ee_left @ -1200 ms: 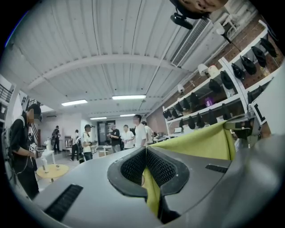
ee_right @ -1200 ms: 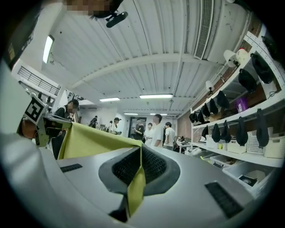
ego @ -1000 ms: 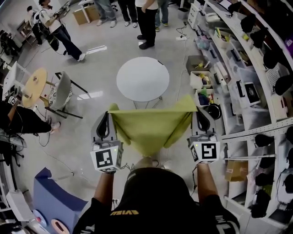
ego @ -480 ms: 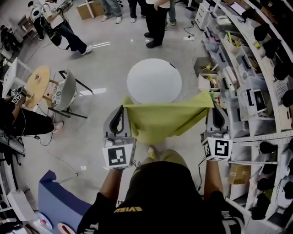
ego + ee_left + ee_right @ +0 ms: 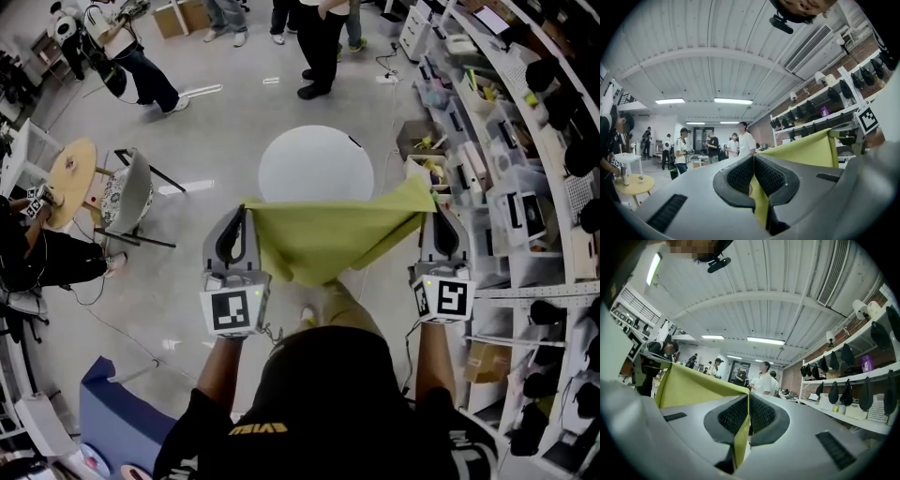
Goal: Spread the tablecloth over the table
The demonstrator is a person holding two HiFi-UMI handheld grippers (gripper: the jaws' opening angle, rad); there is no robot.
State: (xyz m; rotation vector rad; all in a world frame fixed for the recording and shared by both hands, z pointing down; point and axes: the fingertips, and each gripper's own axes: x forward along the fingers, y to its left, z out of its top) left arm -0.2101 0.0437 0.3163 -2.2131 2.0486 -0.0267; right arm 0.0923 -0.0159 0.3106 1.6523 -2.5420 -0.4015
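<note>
Head view shows the yellow-green tablecloth (image 5: 328, 239) hanging in the air between the two grippers. Its upper edge is stretched and its middle sags down to a point. It is not yet on the round white table (image 5: 316, 164), which stands just beyond it; in this view the cloth's upper edge overlaps the table's near rim.

The left gripper (image 5: 242, 216) has its jaws closed on the left corner, and the left gripper view shows the fabric pinched between the pads. The right gripper (image 5: 434, 204) pinches the right corner in the same way.

I judge that the step in hand is bringing the cloth to the table. The next move calls for taking both corners forward past the far rim, with the edge taut and level. The hanging middle must clear the near rim before the cloth is lowered, centred on the table.
</note>
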